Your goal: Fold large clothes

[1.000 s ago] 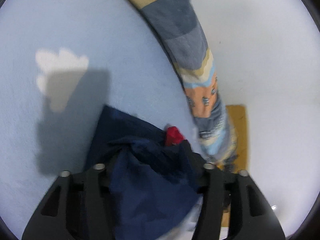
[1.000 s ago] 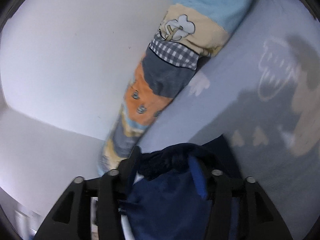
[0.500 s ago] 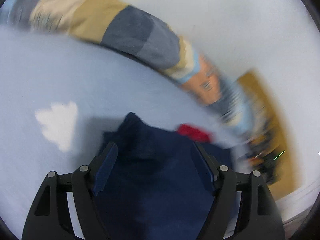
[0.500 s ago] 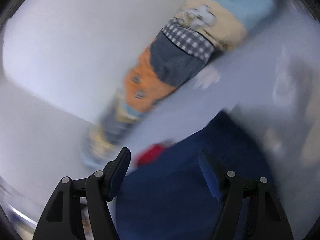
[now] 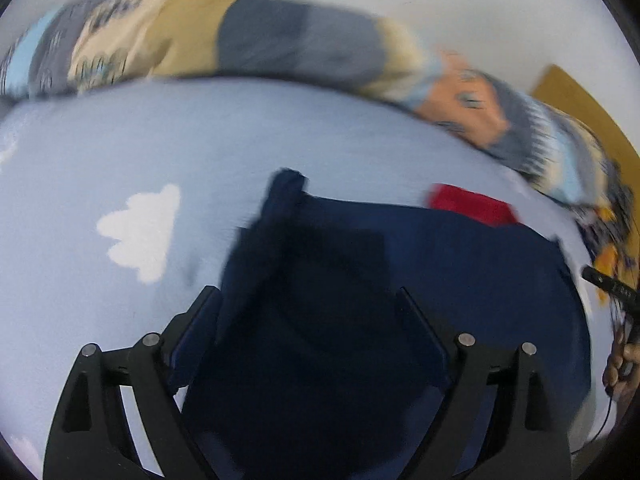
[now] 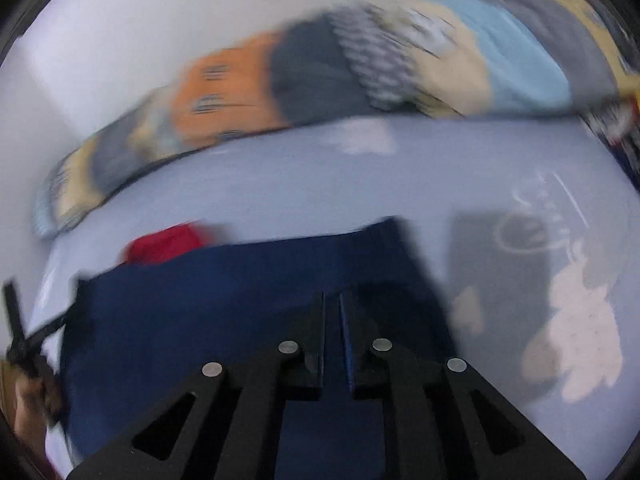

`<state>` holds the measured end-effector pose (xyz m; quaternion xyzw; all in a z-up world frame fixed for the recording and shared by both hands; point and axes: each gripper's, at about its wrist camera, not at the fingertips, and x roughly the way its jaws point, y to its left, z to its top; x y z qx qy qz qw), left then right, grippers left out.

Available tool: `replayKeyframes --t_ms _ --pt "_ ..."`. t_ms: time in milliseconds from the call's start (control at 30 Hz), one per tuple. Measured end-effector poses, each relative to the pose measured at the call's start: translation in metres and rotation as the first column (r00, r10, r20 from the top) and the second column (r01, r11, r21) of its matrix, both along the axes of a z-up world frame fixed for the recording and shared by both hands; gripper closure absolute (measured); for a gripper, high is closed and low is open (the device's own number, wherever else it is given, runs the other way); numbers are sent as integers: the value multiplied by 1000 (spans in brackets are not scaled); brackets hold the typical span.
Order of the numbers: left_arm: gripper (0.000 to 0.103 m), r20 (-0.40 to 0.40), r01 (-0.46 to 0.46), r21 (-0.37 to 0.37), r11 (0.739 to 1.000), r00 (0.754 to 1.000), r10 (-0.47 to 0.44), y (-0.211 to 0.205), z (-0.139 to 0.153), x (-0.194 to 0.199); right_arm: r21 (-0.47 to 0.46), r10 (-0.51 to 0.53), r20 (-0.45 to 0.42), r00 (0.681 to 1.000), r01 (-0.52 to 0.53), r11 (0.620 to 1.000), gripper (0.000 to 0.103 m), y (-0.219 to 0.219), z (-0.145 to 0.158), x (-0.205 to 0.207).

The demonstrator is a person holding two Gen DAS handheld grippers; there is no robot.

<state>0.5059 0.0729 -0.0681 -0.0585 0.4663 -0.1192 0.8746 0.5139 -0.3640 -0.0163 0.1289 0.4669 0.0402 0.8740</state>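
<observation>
A navy garment [image 5: 460,264] [image 6: 200,300] lies spread flat on the pale blue bed sheet [image 5: 120,152] [image 6: 280,184]. My left gripper [image 5: 304,296] hovers over the garment's left part. Its jaws are opening wide and nothing is pinched between them. My right gripper [image 6: 331,296] hangs over the garment's right part. Its jaws are closing to a thin slit, and I see no cloth caught in it. A red piece of cloth [image 5: 468,202] [image 6: 164,244] peeks out from behind the garment's far edge. Both views are motion-blurred.
A rolled patchwork blanket [image 5: 280,40] [image 6: 320,72] runs along the bed's far side against a white wall. White cloud prints [image 5: 140,232] [image 6: 576,344] mark the sheet. A brown board [image 5: 580,100] stands at the far right. A hand [image 5: 620,360] shows at the edge.
Both views have rolled toward level. The bunched garment held between both pairs of jaws was let go and now lies spread. Left jaws widened; right jaws came together.
</observation>
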Motion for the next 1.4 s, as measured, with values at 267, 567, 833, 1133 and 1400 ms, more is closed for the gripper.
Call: replayKeyframes --t_ms 267,567,833,1133,1400 --pt "14 99 169 61 984 980 -174 -84 8 -111 13 394 -41 918 -393 919 86 161 -11 -99" --pt "13 4 -49 228 972 999 50 6 -39 -119 -133 168 -156 973 -189 973 98 54 -55 -147" --pt "5 -69 -329 133 935 938 340 89 -32 -136 -196 -327 -213 921 288 937 96 -74 -41 -196" --pt "5 69 -212 163 963 977 203 31 -3 -123 -52 -173 -107 979 169 984 90 11 -12 -188" --pt "5 -23 -249 103 963 967 252 62 -13 -103 -14 -194 -163 967 195 981 85 -2 -23 -194"
